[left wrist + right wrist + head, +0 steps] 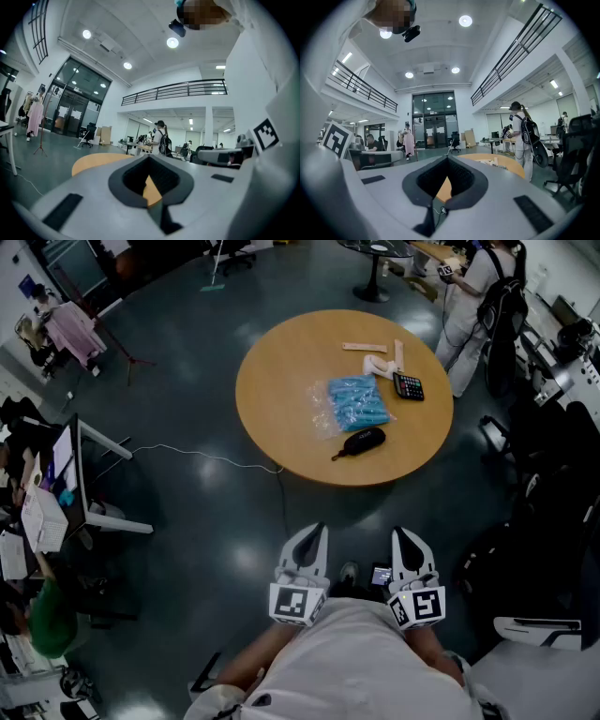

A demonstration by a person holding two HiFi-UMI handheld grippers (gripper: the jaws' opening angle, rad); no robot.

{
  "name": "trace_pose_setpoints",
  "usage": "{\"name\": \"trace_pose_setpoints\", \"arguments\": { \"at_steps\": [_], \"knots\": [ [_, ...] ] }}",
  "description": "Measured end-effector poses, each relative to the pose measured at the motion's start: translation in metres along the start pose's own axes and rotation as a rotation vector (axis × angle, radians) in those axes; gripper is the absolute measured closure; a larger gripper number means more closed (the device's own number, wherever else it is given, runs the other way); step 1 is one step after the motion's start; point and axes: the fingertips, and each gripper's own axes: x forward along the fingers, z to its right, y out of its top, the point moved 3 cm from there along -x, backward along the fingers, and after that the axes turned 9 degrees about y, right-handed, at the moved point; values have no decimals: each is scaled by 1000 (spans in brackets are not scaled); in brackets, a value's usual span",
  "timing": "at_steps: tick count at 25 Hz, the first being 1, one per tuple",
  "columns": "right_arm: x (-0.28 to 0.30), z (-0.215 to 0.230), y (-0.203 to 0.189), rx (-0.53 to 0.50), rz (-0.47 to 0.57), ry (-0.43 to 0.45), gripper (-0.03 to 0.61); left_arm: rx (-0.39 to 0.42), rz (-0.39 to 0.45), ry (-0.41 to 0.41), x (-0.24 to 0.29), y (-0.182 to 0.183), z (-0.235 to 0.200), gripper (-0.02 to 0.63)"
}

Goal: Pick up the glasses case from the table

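Ahead, the case [364, 441] lies on the desk [281, 399], well beyond left claw [315, 538] and right claw [404, 540], both closed, empty.

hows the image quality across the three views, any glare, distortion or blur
Head view: dim and bluish, with soft glare patches on the dark floor; the glasses case on the round table reads clearly. Left gripper view: heavy fisheye, black corners, the balcony railing bows. Right gripper view: same distortion, the ceiling light blooms.
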Motion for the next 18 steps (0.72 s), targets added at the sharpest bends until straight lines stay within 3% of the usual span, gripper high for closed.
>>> {"name": "trace_pose_setpoints", "arguments": {
  "at_steps": [5,18],
  "knots": [
    [2,1,1,1,1,-4,563,-37,-8,28,1,4,-4,607],
    [-1,9,-2,36,18,16,563,-44,-15,31,11,0,-6,607]
  ]
}}
